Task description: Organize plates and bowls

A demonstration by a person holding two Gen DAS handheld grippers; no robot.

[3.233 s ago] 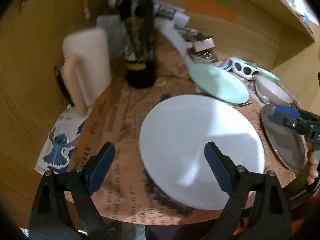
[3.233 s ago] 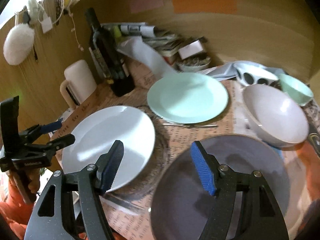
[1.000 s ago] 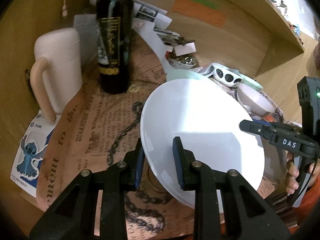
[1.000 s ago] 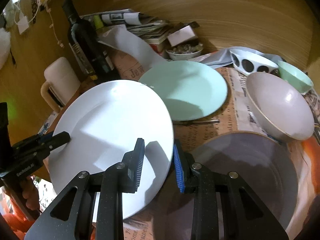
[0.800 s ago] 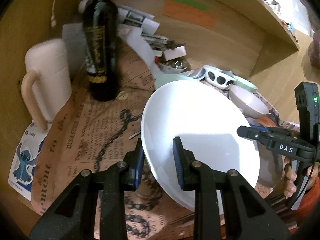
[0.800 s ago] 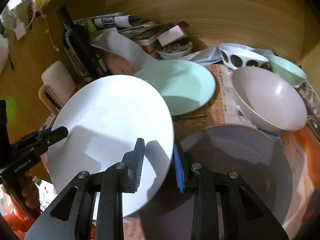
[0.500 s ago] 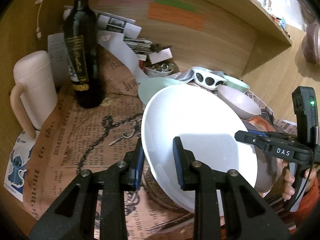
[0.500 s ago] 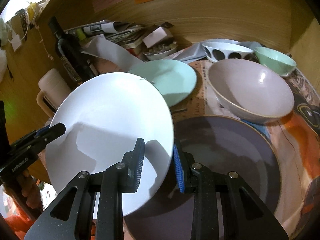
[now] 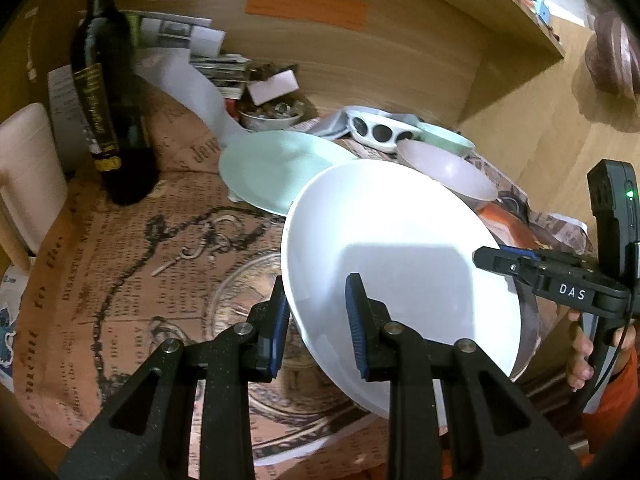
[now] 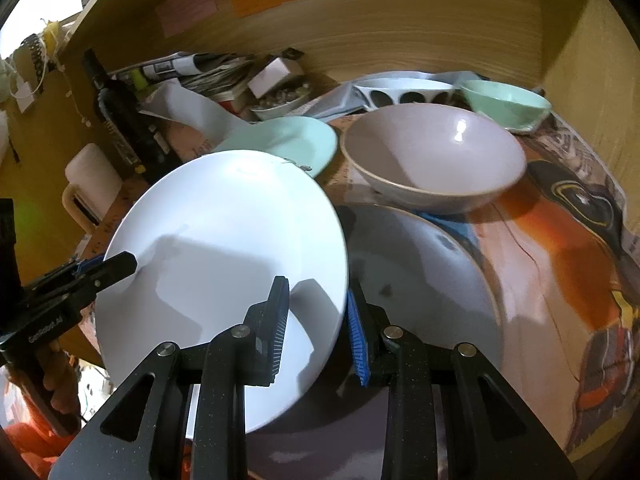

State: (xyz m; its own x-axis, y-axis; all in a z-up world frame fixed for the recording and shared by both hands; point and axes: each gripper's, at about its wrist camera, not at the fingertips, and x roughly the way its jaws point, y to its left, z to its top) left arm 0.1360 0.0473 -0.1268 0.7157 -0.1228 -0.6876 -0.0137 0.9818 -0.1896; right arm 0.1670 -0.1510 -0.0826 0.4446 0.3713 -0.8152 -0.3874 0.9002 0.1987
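Note:
Both grippers hold one large white plate (image 9: 396, 252) by opposite rims, lifted and tilted above the table. My left gripper (image 9: 316, 320) is shut on its left rim. My right gripper (image 10: 318, 326) is shut on its right rim; the white plate (image 10: 224, 248) partly overlaps a large grey plate (image 10: 420, 280) lying beneath. A mint green plate (image 9: 276, 168) (image 10: 288, 140) lies behind. A grey-pink bowl (image 10: 432, 156) (image 9: 448, 168), a mint bowl (image 10: 504, 100) and a spotted white bowl (image 10: 404, 90) stand at the back right.
A dark wine bottle (image 9: 108, 100) and a cream mug (image 9: 28, 176) stand at the left. A small dish of bits (image 9: 272, 114), papers and a white box (image 10: 272, 74) crowd the wooden back wall. A glass coaster (image 9: 240, 292) lies on the printed newspaper cloth.
The white plate, held by both grippers, has been carried to the right, over the grey plate. The glass coaster under it is now uncovered.

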